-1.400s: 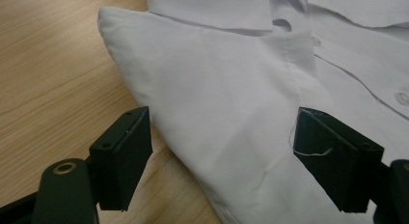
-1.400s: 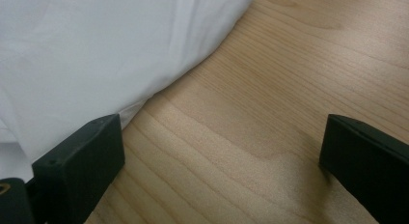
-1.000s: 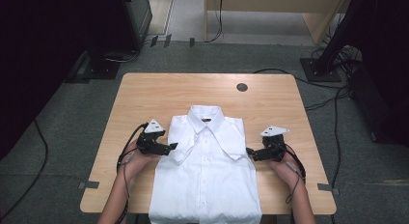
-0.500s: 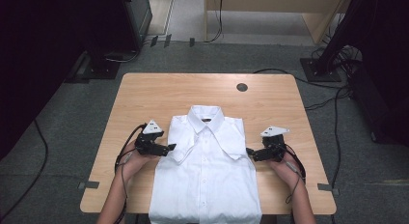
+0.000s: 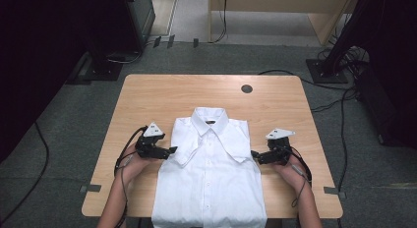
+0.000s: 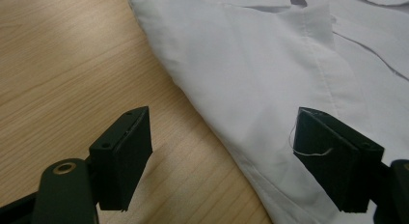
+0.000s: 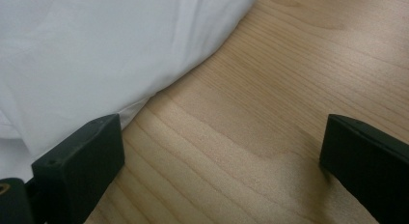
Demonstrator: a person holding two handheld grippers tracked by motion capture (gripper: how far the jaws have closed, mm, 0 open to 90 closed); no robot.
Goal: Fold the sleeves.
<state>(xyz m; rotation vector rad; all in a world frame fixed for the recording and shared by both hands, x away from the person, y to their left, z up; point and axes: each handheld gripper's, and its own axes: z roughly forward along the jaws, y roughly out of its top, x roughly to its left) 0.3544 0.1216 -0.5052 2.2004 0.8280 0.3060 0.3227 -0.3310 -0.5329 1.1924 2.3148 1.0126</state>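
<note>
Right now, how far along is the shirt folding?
Done: the white dress shirt lies buttoned and face up on the wooden table, sleeves tucked in at the sides. In hand: the left gripper and right gripper sit open at its side edges, holding nothing. Left: gripping and folding the body.

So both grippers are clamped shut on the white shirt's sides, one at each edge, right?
Not shut: both grippers are open. The left gripper has its jaws wide apart over the shirt edge in its own view; the right gripper likewise.
</note>
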